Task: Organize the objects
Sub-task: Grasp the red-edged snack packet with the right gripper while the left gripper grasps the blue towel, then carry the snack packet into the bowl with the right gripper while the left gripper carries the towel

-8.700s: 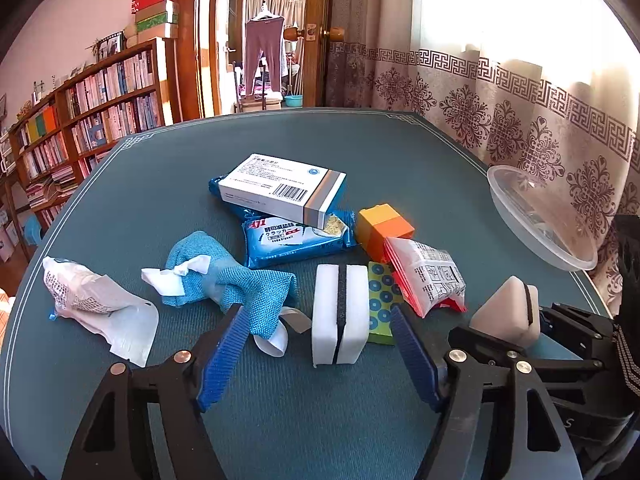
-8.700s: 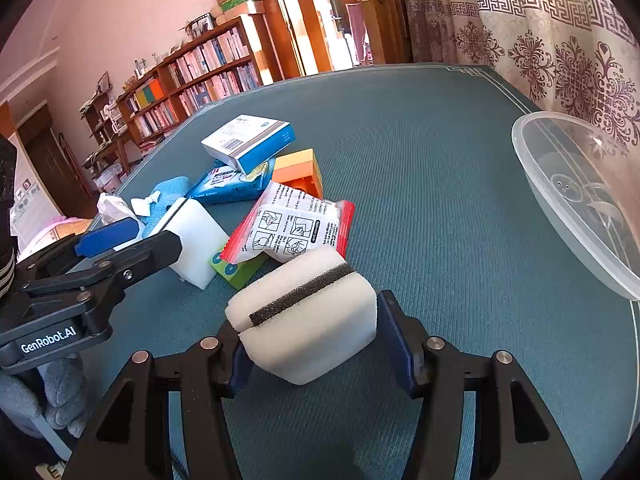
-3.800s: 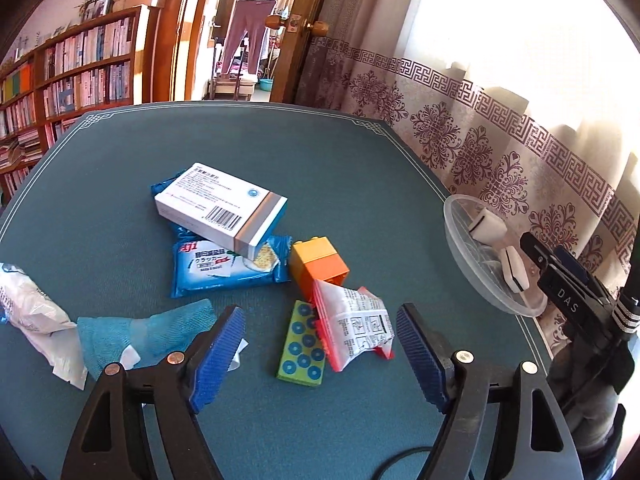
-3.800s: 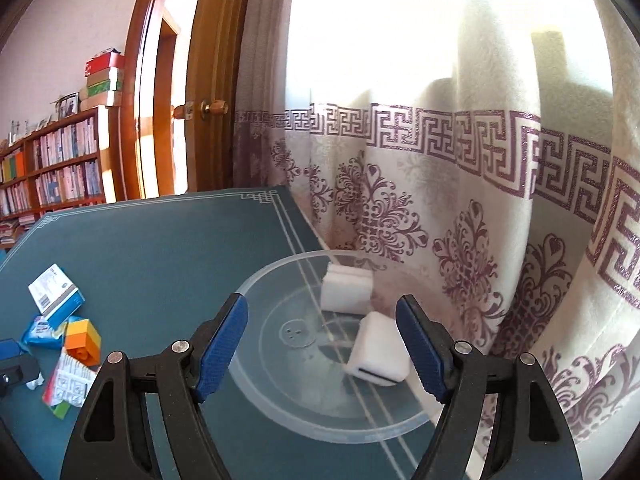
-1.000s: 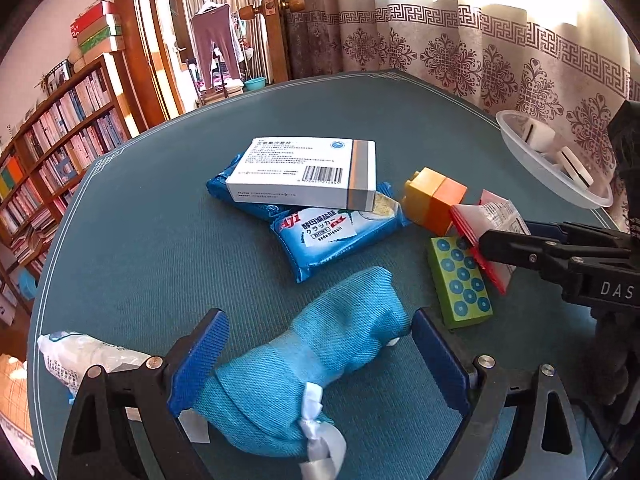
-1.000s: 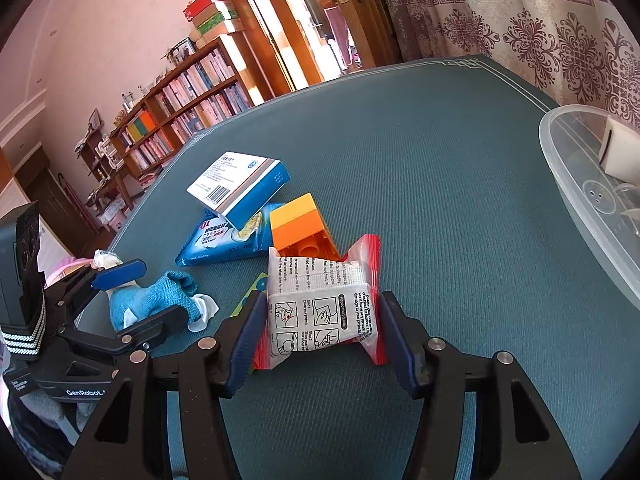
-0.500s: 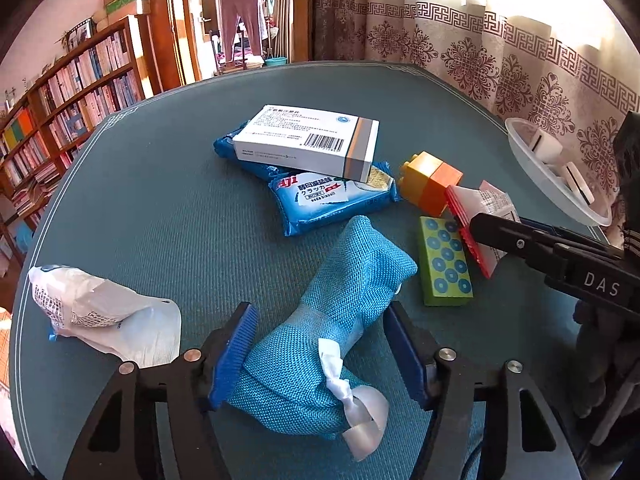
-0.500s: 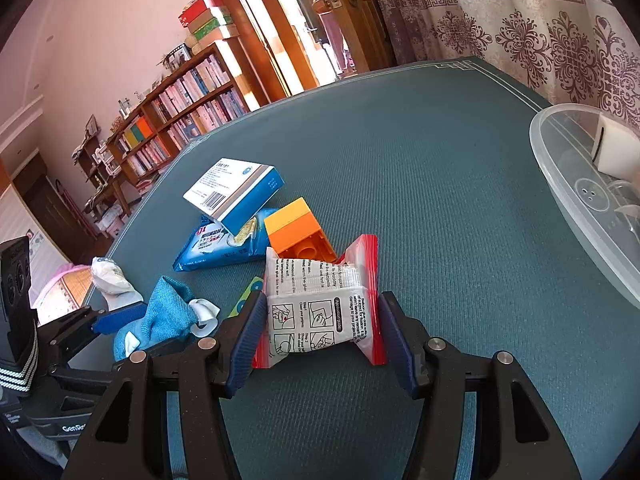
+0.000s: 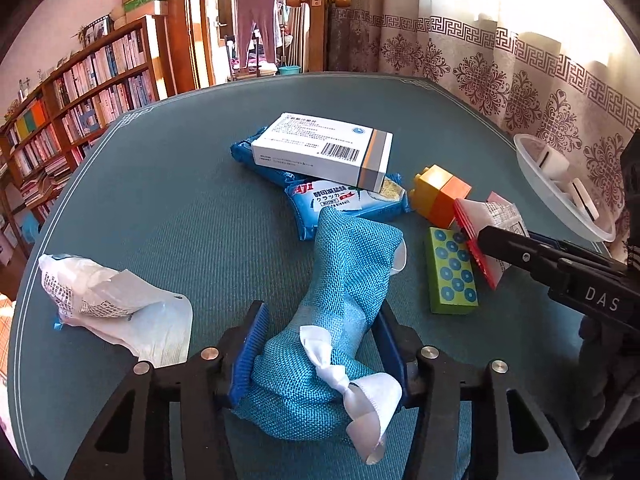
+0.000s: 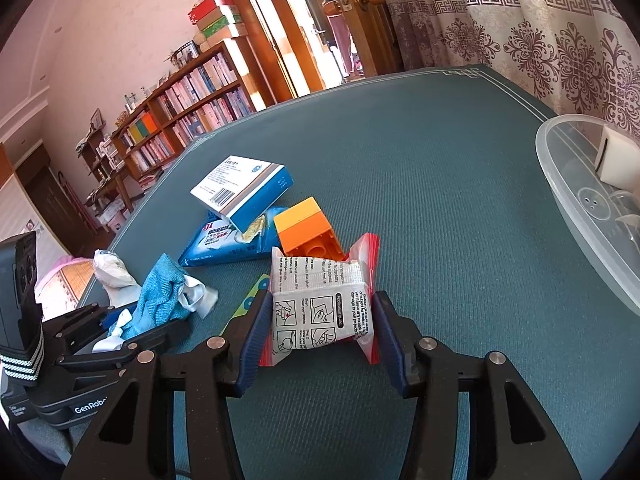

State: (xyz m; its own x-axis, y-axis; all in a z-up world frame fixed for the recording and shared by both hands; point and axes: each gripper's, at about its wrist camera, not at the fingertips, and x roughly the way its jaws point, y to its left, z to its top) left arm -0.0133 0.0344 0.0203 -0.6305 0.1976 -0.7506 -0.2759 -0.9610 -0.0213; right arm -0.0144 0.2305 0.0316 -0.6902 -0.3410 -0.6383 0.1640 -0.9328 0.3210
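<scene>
My left gripper is shut on a blue woven pouch with a white ribbon, its far end resting on the green table. My right gripper is shut on a red-edged white packet printed with instructions. It also shows in the left wrist view, held by the right gripper's black fingers. A clear plastic bowl at the right edge holds white sponges.
A white medicine box lies on blue snack packs. An orange-yellow block and a green dotted block lie by the packet. A crumpled white bag lies left. Curtains hang right, bookshelves stand left.
My left gripper has closed on the blue pouch and its far end has swung away from me. My right gripper has tightened on the packet.
</scene>
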